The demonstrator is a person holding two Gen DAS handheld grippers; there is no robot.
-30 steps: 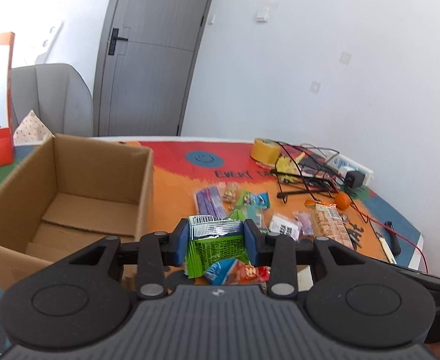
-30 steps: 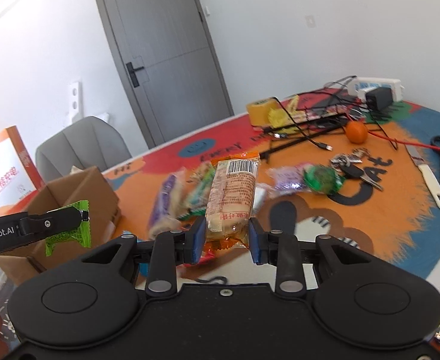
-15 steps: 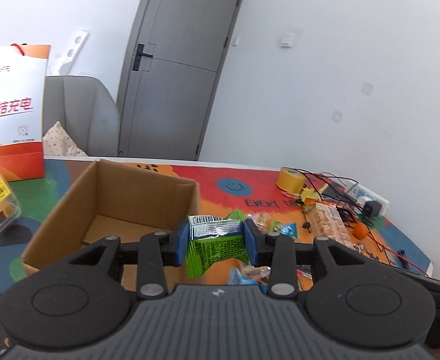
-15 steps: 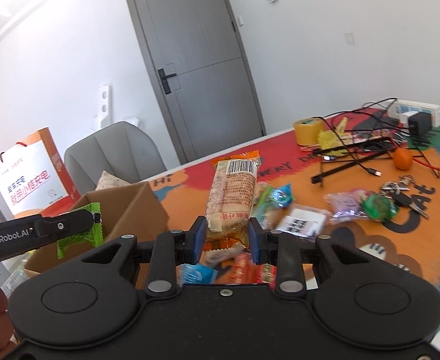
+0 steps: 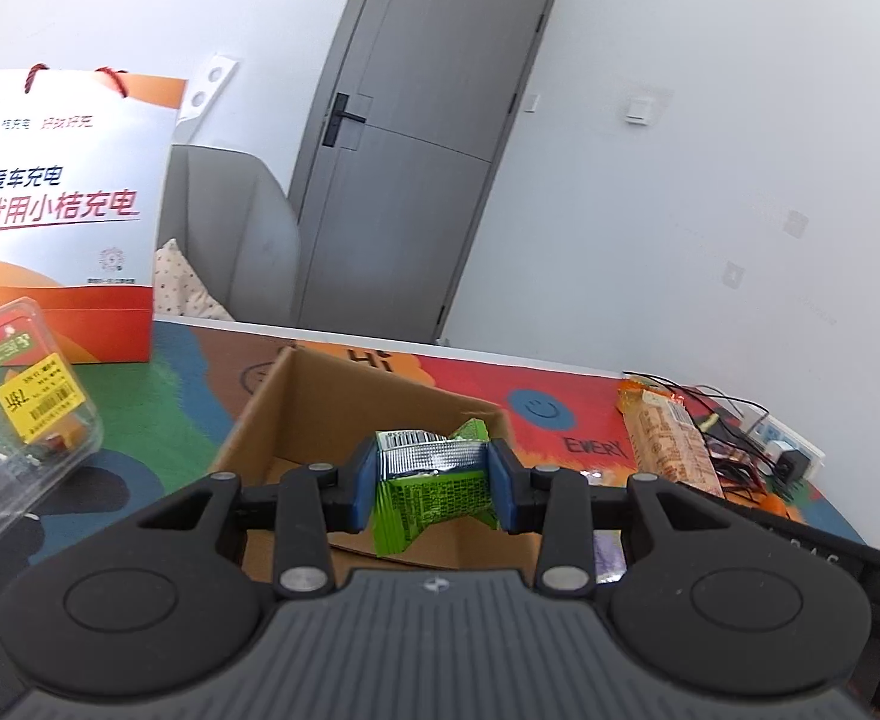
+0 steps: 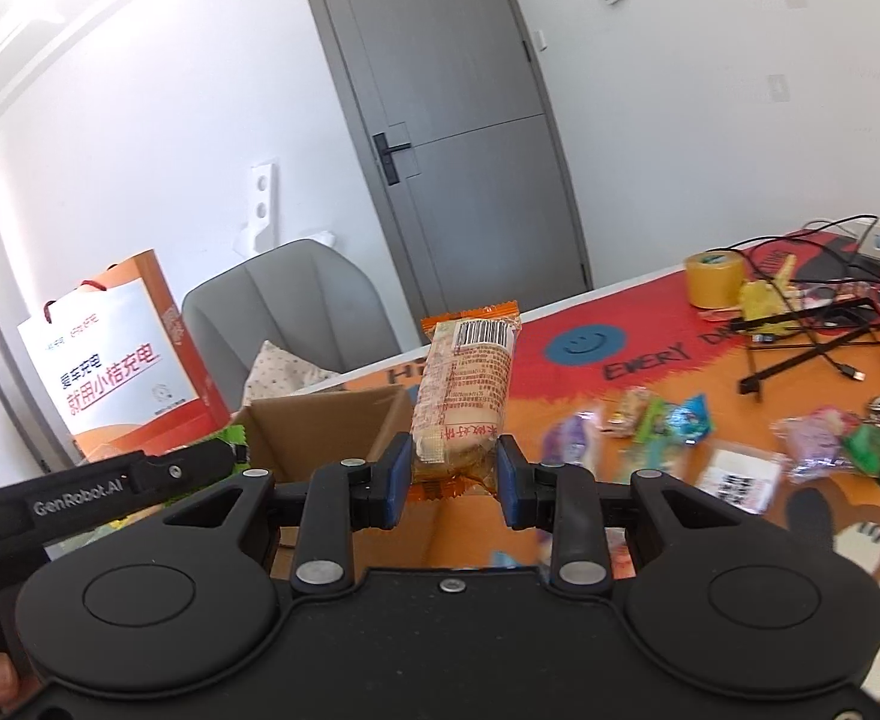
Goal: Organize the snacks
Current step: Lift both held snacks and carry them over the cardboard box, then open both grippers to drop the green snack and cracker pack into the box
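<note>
"GenRobot.AI" on left claw [image 6: 231, 457]

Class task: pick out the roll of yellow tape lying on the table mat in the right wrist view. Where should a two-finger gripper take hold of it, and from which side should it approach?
The yellow tape roll lies flat, hole facing up. Probably best: come from above, one finger into the hole and one outside, pinching the near wall. Cables crowd its right side, so stay on the left.

You see matt brown cardboard on the box [image 5: 344, 402], crinkled glossy foil on the green snack packet [image 5: 434, 483], and shiny clear plastic wrapping the biscuit pack [image 6: 463, 390].
</note>
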